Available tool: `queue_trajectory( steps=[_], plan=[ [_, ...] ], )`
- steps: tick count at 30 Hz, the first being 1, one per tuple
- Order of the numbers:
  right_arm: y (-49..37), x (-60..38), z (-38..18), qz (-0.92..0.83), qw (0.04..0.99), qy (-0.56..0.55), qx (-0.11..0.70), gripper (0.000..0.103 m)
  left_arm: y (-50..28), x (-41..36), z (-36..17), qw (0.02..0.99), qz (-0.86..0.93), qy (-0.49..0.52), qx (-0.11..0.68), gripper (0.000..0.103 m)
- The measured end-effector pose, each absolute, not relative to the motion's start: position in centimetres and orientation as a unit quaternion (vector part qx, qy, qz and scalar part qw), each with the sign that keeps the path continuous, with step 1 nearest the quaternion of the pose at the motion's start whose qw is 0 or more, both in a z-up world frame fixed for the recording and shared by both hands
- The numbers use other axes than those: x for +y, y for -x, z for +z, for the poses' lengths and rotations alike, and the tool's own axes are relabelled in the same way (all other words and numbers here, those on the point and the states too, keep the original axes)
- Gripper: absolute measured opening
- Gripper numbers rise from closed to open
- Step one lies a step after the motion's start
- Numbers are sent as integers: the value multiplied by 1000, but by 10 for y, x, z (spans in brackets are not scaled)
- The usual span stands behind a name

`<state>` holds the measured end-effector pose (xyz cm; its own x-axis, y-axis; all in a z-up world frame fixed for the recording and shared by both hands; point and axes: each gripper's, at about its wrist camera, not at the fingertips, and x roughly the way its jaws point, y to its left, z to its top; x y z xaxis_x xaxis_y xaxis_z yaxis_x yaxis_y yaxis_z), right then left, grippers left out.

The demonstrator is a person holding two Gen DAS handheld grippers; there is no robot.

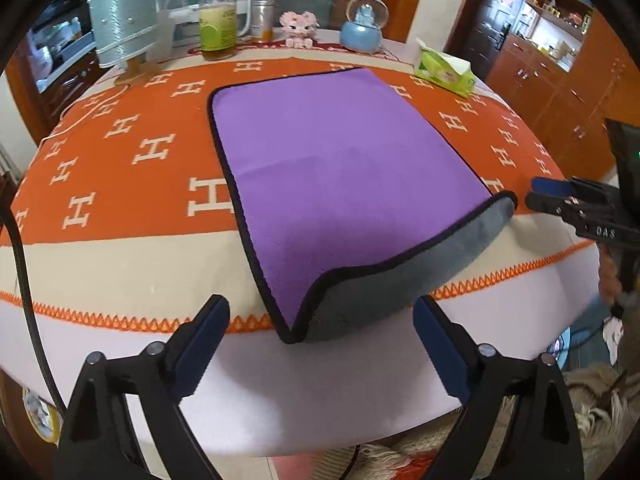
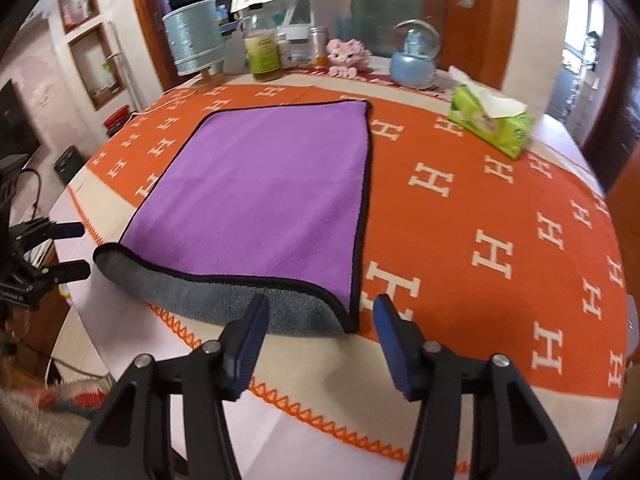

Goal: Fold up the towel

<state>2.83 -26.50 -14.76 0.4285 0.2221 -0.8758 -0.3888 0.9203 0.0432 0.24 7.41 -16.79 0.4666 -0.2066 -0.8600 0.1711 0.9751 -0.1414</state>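
Note:
A purple towel (image 1: 336,168) with black trim and a grey underside lies flat on the orange tablecloth. Its near edge is curled over, showing a grey strip (image 1: 400,292). My left gripper (image 1: 320,320) is open and empty, its fingers on either side of the towel's near left corner. In the right wrist view the towel (image 2: 260,188) lies left of centre. My right gripper (image 2: 320,316) is open and empty, just in front of the near right corner (image 2: 348,324). The right gripper also shows in the left wrist view (image 1: 536,196), and the left gripper in the right wrist view (image 2: 82,250).
An orange H-patterned cloth (image 1: 132,152) covers the table (image 2: 500,240). At the far edge stand a lamp (image 1: 124,28), a bottle (image 1: 218,20), a pink figurine (image 1: 298,30), a snow globe (image 1: 364,28) and a green tissue pack (image 1: 444,70). A cable (image 1: 24,280) hangs at the left.

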Motion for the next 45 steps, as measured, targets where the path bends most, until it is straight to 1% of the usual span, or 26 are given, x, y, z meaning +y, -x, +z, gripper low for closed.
queue_trajectory(
  steps=[1,2,4,7,8,11,13,15,18,21,24,26,28,30,32,34,36,42,43,45],
  plan=[
    [-30,-267,-150,193,837,81,506,49,-3,75,-169,854,-116,18,507,82],
    [-32,-267,-152,203,832,83,509,49,-5,75,-170,852,-120,16,509,79],
    [-35,-267,-156,216,826,94,512,49,-8,75,-173,847,-128,10,515,66],
    [-38,-264,-162,229,815,116,519,49,-12,75,-177,841,-142,6,522,57],
    [-39,-263,-164,232,813,120,521,48,-13,75,-178,839,-146,5,524,56],
    [-42,-260,-167,242,806,125,526,48,-16,76,-180,835,-157,2,528,49],
    [-44,-259,-169,247,803,128,527,43,-19,76,-182,831,-161,1,532,42],
    [-46,-259,-171,251,798,131,532,33,-21,76,-183,828,-164,3,536,39],
    [-47,-259,-173,252,796,137,533,28,-22,74,-184,824,-167,1,541,36],
    [-48,-259,-174,250,796,142,533,24,-22,72,-185,822,-169,0,544,36],
    [-46,-259,-174,248,797,149,531,21,-22,70,-187,818,-170,-5,549,36],
    [-46,-259,-174,247,797,153,530,20,-22,70,-188,816,-170,-6,552,35],
    [-47,-260,-174,243,797,157,530,20,-22,69,-189,816,-169,-6,553,30],
    [-49,-261,-175,238,798,159,531,20,-23,69,-188,816,-169,-5,553,29],
    [-52,-263,-176,236,797,155,534,20,-22,69,-188,816,-167,-5,554,26],
    [-55,-264,-177,238,795,150,537,20,-23,70,-188,815,-165,-4,556,20],
    [-55,-264,-178,238,794,152,538,20,-24,70,-190,814,-163,-3,558,16],
    [-53,-260,-178,259,787,150,540,20,-22,69,-190,811,-164,-3,561,13],
    [-52,-259,-178,258,787,156,538,18,-22,69,-190,812,-163,-3,561,11],
    [-51,-258,-178,254,788,165,536,7,-22,70,-190,813,-160,0,560,10]
  ],
)
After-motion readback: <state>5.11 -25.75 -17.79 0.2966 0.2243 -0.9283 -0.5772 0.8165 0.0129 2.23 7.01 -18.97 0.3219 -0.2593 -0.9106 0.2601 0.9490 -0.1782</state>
